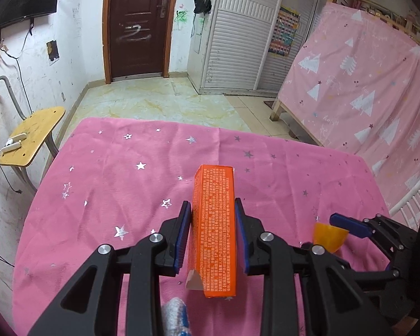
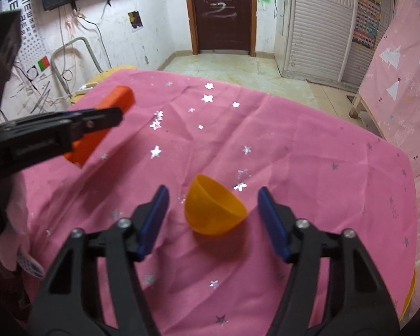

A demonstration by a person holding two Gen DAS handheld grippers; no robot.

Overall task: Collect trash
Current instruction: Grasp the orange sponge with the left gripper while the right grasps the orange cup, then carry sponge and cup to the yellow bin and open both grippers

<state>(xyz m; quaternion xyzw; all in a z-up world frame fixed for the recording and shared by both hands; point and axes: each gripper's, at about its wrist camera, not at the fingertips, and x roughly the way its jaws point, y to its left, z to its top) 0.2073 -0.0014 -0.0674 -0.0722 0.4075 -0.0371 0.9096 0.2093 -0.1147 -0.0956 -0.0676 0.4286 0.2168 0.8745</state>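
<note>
A long orange carton (image 1: 214, 229) printed with small white text sits between the blue pads of my left gripper (image 1: 212, 210), which is shut on it and holds it above the pink star-printed tablecloth (image 1: 120, 184). The carton (image 2: 103, 123) and left gripper (image 2: 98, 120) also show in the right wrist view. A yellow-orange plastic half shell (image 2: 212, 210) lies on its side on the cloth (image 2: 294, 151). My right gripper (image 2: 212, 196) is open, with the shell between its fingers, not touching. The shell (image 1: 329, 236) and right gripper (image 1: 347, 224) show in the left wrist view.
A yellow-topped chair (image 1: 33, 137) with a white object stands left of the table. A pink tree-print curtain (image 1: 364, 84) hangs at the right. A dark door (image 1: 138, 25) and white louvered wardrobe (image 1: 238, 42) are beyond. A white-blue item (image 1: 176, 319) lies near the front edge.
</note>
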